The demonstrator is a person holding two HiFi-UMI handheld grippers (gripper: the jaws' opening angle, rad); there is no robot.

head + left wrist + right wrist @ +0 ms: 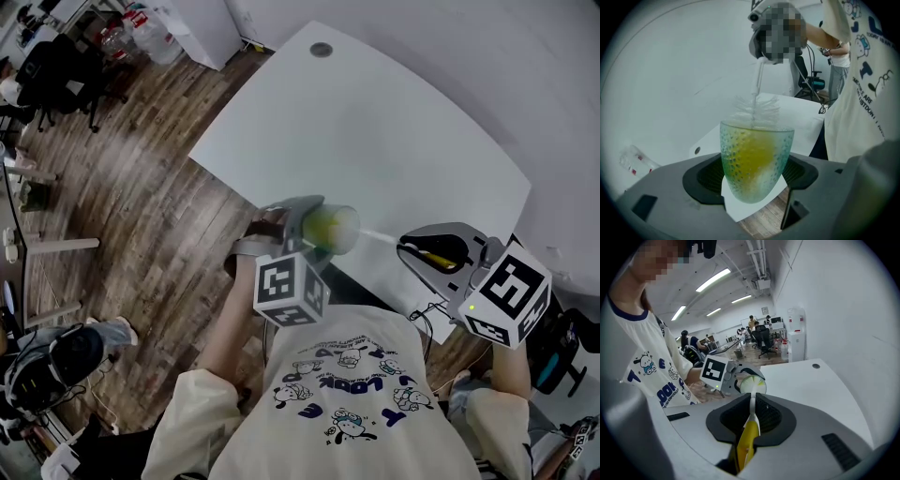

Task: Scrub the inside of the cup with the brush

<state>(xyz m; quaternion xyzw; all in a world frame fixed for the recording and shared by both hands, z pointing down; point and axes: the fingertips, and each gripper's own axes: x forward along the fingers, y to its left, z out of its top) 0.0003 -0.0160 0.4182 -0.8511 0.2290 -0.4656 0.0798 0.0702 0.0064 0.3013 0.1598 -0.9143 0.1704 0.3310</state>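
My left gripper (pixel 314 225) is shut on a dimpled, clear green cup (pixel 756 157), held sideways above the table's near edge with its mouth (pixel 342 228) toward my right gripper. The brush's yellow handle (pixel 746 441) is clamped in my right gripper (pixel 433 255), which is shut on it. Its white shaft (pixel 380 237) reaches left into the cup. White bristles (pixel 757 108) show at the cup's rim, and a yellow-green mass fills the inside. In the right gripper view the cup mouth (pixel 753 385) faces me with the shaft (pixel 752 405) entering it.
The white table (pixel 394 131) has a round cable hole (pixel 321 49) at its far corner. Wood floor (pixel 141 216) lies to the left, with desks, chairs and people in the background. A black office chair (pixel 562 352) is at my right.
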